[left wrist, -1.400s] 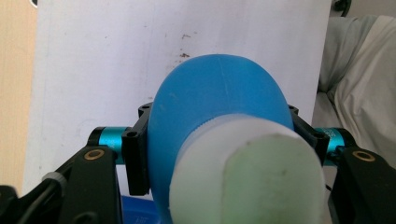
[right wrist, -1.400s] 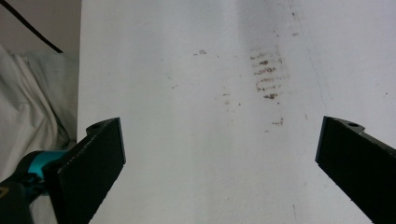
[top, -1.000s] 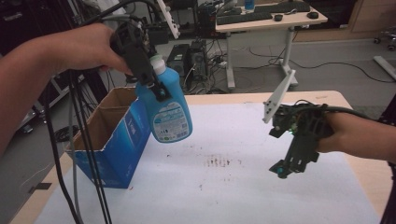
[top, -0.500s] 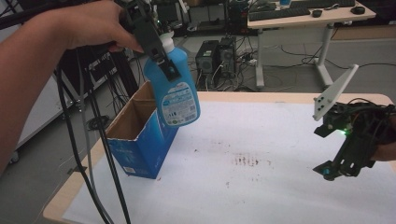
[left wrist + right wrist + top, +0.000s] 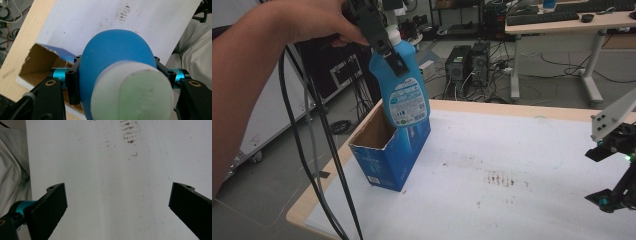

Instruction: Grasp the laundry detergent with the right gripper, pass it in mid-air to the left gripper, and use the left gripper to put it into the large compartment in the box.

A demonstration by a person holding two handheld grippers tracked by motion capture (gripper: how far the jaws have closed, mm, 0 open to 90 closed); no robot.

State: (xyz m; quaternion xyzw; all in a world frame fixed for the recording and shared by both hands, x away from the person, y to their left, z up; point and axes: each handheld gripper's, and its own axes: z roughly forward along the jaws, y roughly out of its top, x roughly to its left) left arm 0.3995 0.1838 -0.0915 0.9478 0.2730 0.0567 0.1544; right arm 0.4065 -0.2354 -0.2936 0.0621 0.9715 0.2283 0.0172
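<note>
A: In the high view, how much of the right gripper (image 5: 618, 165) can you make out?

B: Not much. The picture's right edge cuts it off, and the hand holding it is out of frame.

A: And the blue bottle (image 5: 401, 89)?

B: The left gripper (image 5: 388, 50) covers part of its neck, and the label print is too small to read. In the left gripper view the white cap (image 5: 132, 92) is blurred, running off the bottom edge, and hides the bottle's lower body.

A: The cardboard box (image 5: 384, 150) at the table's left edge?

B: Its inside is partly hidden behind the bottle. Whether the bottle's base touches the box, I cannot tell.
</note>
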